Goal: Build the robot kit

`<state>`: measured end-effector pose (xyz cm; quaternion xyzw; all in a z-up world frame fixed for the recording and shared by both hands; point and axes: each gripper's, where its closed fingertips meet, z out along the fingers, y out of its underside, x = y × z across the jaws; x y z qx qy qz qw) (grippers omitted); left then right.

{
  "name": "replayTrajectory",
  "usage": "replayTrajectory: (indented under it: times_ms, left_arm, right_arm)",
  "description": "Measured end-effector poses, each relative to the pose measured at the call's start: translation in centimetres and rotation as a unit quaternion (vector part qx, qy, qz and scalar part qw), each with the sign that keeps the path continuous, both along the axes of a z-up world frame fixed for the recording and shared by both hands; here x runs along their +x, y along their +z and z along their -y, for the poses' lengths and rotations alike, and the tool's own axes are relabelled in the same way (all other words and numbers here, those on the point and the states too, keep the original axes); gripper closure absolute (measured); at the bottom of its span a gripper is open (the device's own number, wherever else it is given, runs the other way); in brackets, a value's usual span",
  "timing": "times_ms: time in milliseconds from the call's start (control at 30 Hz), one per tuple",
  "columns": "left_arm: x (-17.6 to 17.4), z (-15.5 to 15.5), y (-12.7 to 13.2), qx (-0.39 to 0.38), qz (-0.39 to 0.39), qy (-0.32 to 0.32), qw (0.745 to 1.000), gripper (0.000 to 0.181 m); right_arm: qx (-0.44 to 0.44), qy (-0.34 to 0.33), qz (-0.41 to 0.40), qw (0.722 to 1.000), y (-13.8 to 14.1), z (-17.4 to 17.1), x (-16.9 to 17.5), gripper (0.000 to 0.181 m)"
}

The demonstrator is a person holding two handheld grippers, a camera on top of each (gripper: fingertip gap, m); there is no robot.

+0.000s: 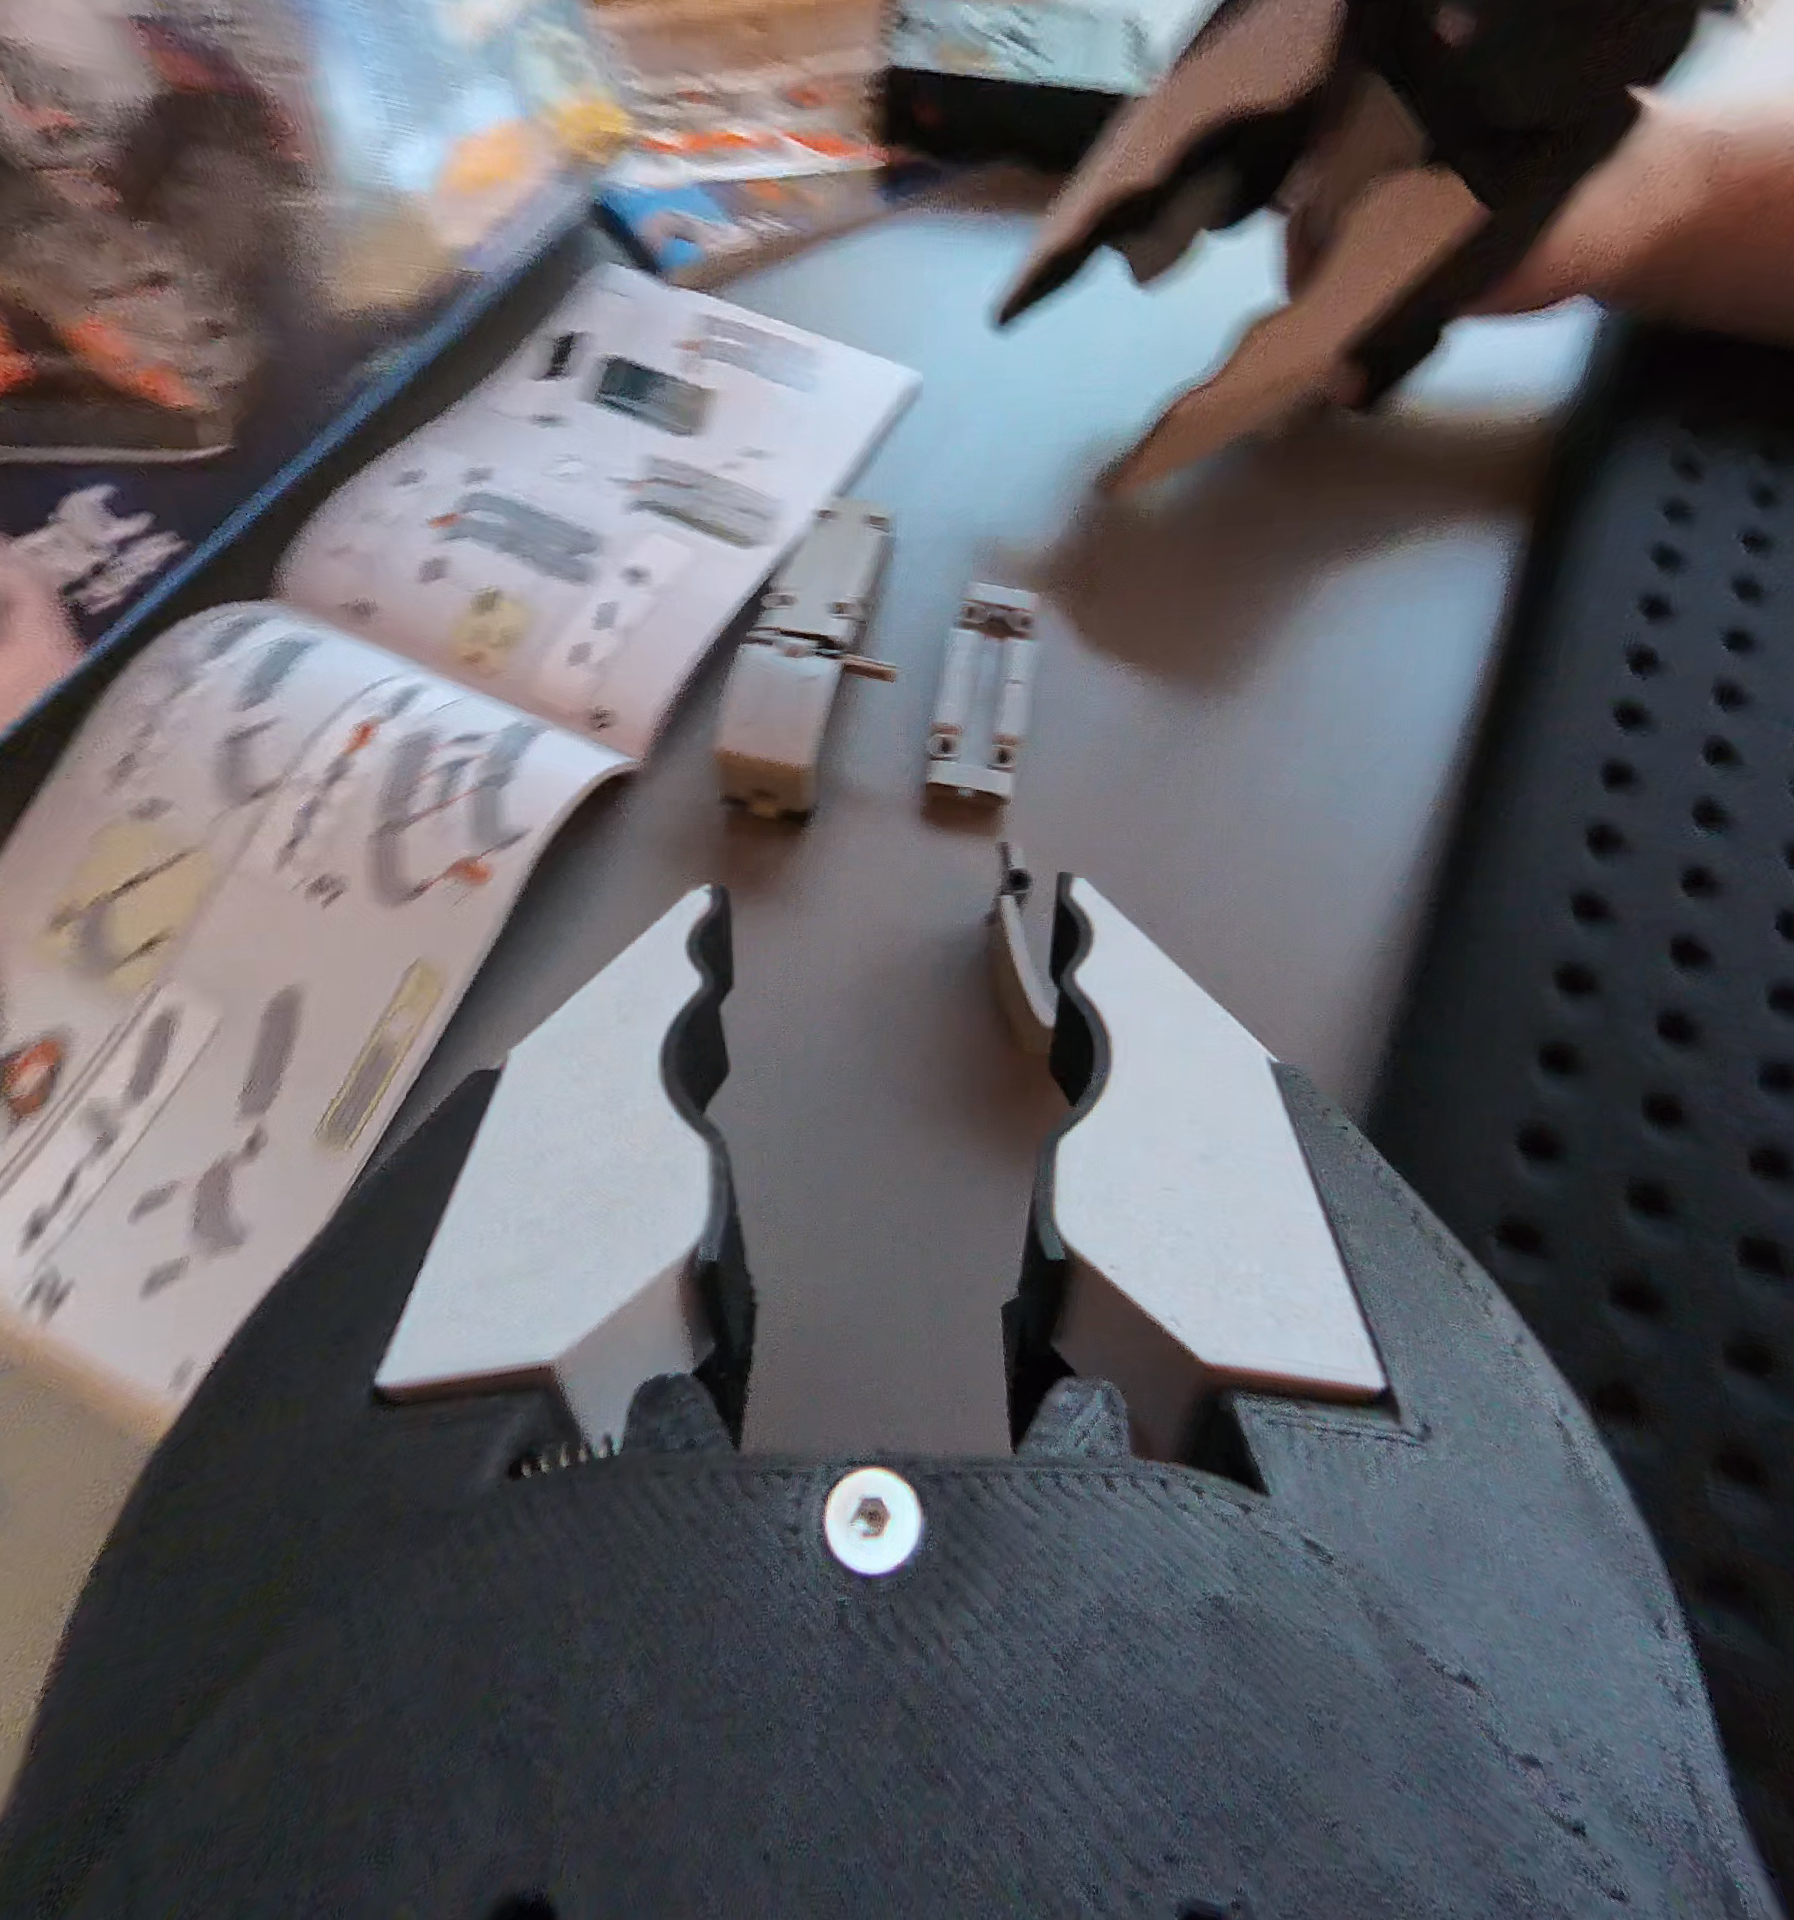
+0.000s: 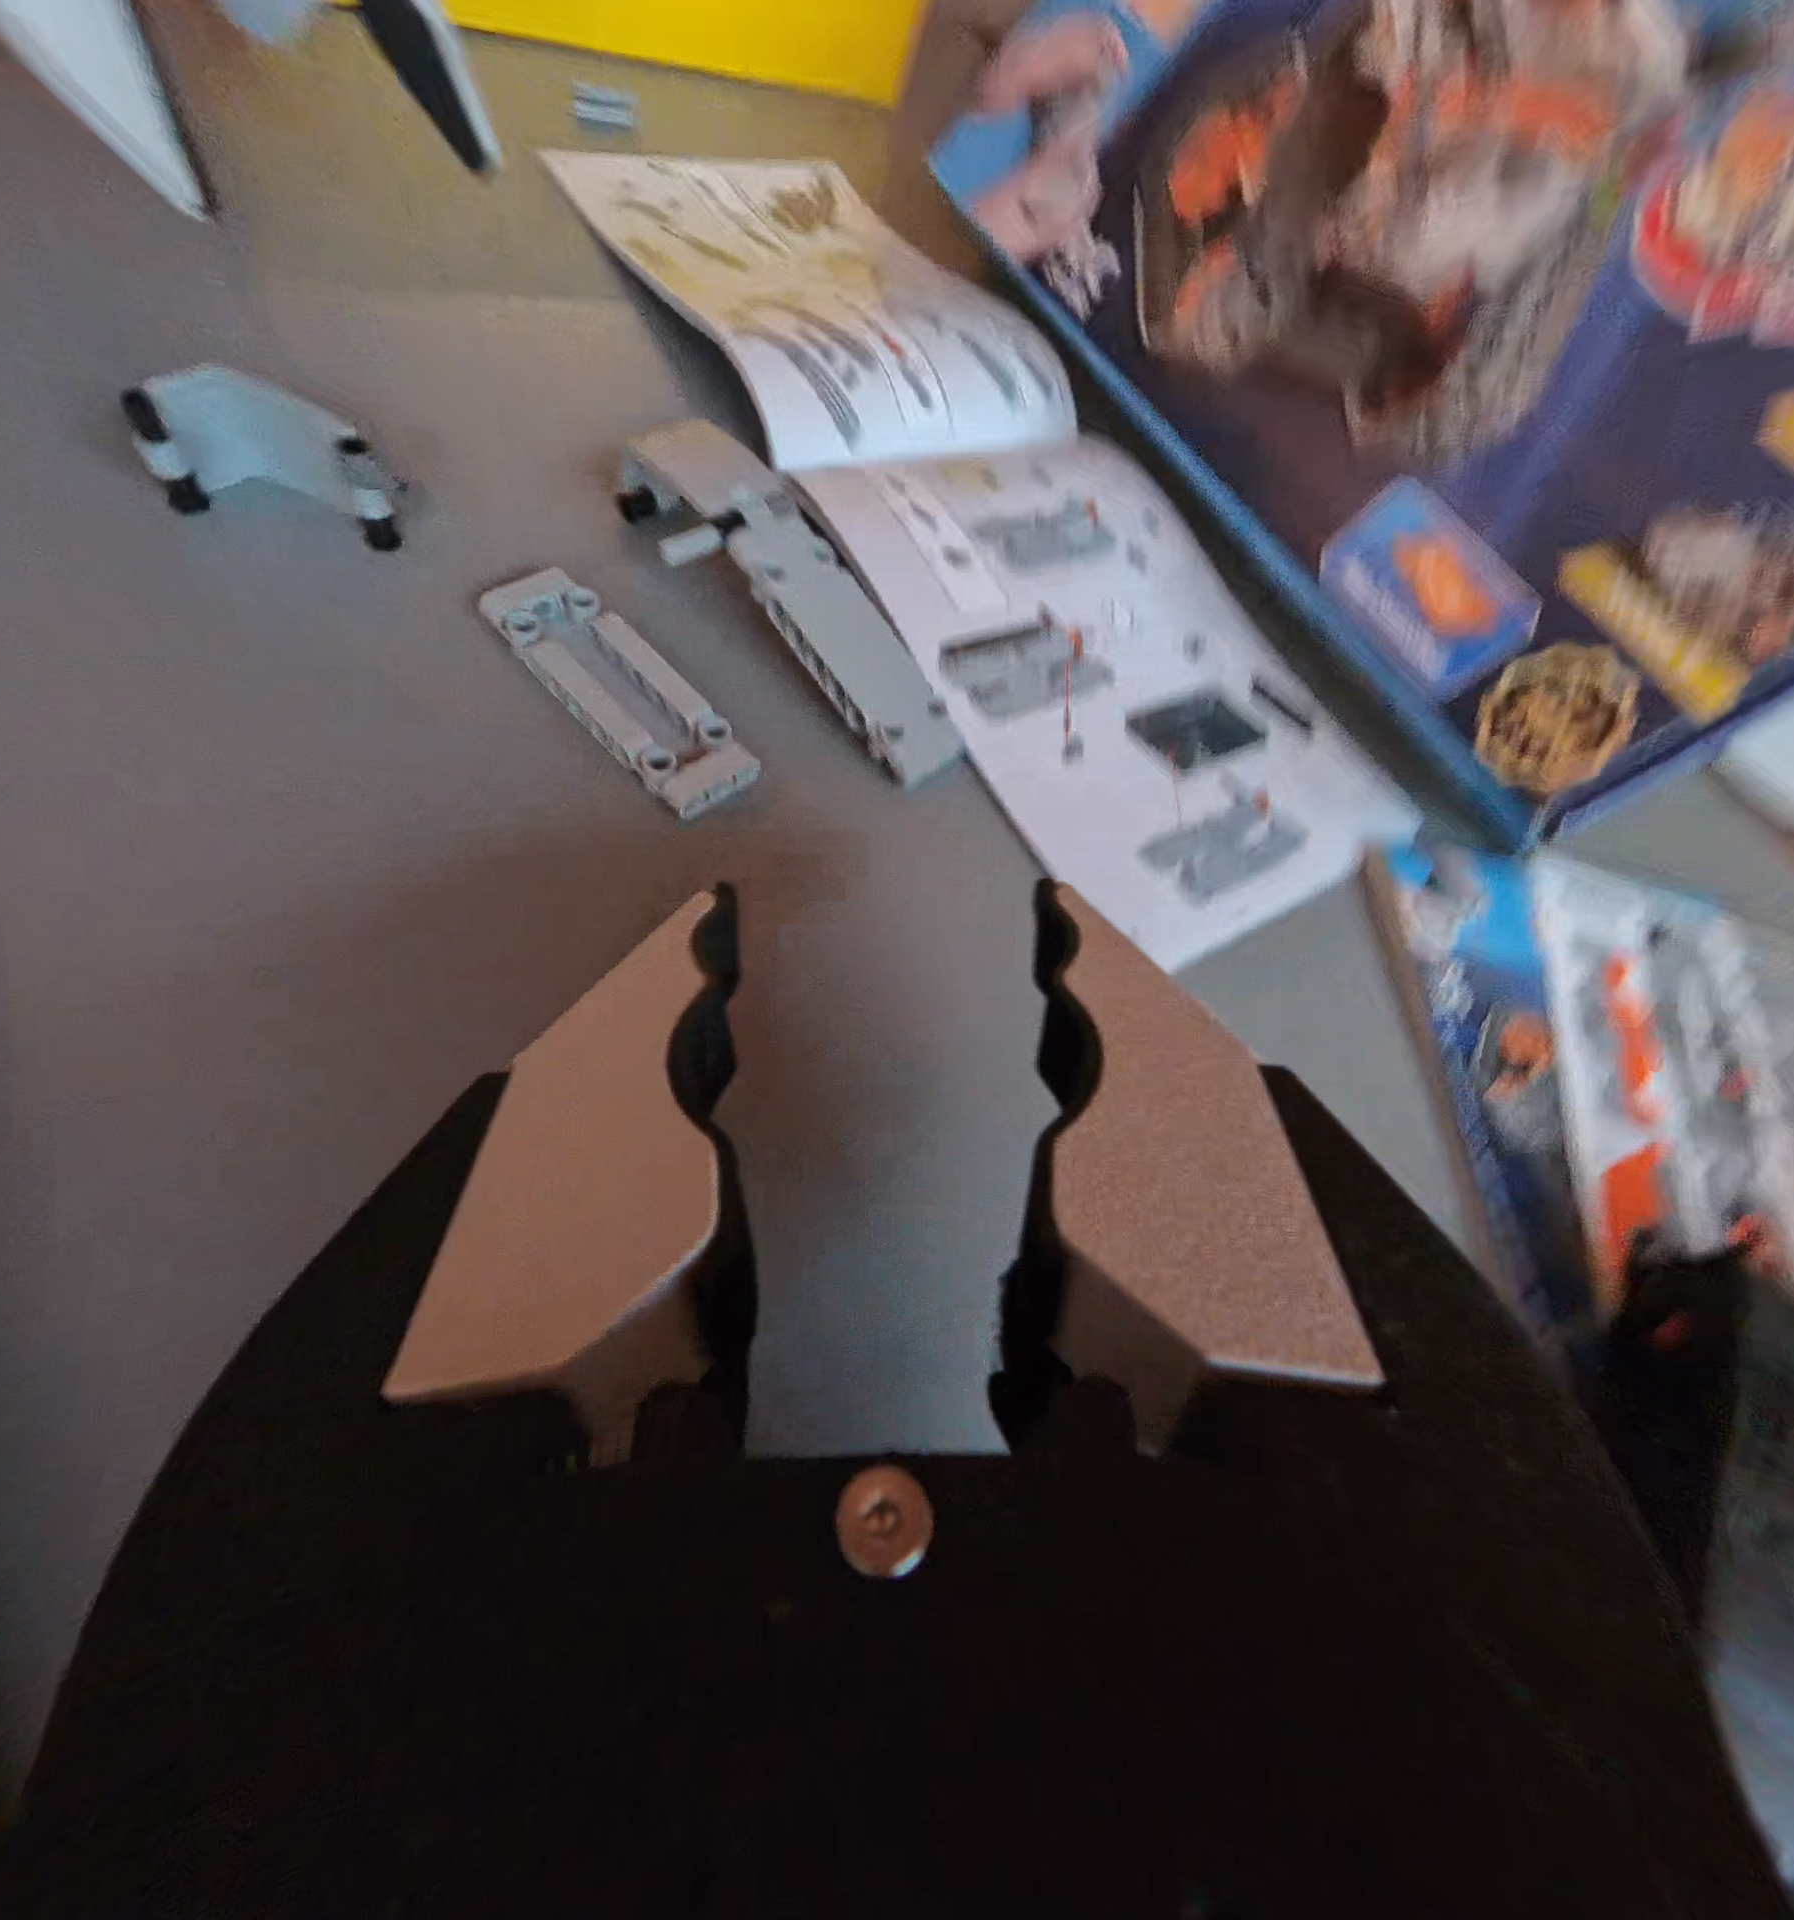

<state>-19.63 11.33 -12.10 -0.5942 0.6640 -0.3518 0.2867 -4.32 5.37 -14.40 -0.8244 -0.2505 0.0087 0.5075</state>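
Nothing is held by the left gripper [image 1: 882, 904], whose jaws are spread wide; a curved white piece [image 1: 1018, 961] lies just inside its right finger. The right gripper [image 2: 882, 904] is likewise gaping and empty, a grey frame piece [image 2: 618, 691] being seen ahead-left, unassembled, beside the open booklet [image 2: 1028, 623].

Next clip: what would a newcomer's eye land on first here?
The open left tongs fill the foreground, a small curved grey piece beside their right finger. Ahead, two grey building-block assemblies lie on the brown table beside an open instruction booklet, with a colourful box beyond.
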Motion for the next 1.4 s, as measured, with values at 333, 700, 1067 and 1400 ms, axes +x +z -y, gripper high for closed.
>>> replayTrajectory:
  times_ms: [333,700,1067,1400]
  left_arm:
    - [-5.6,-8.0,-3.0,0.035,-0.013,0.352,0.935,0.076]
    - [-4.7,-8.0,-6.4,0.006,-0.076,0.392,0.917,0.039]
    - [-4.9,-7.9,-6.5,0.004,-0.079,0.412,0.908,0.034]
    - [-5.0,-7.8,-6.3,0.005,-0.080,0.414,0.907,0.033]
  right_arm:
    - [-0.090,-0.228,-0.043,0.968,-2.4,-0.7,3.0,0.063]
    - [-0.122,-0.333,-0.104,0.929,-3.5,-1.7,2.3,0.050]
    - [-0.126,-0.322,-0.104,0.933,-3.6,-1.5,2.1,0.047]
    - [-0.126,-0.322,-0.104,0.933,-3.6,-1.6,2.1,0.047]
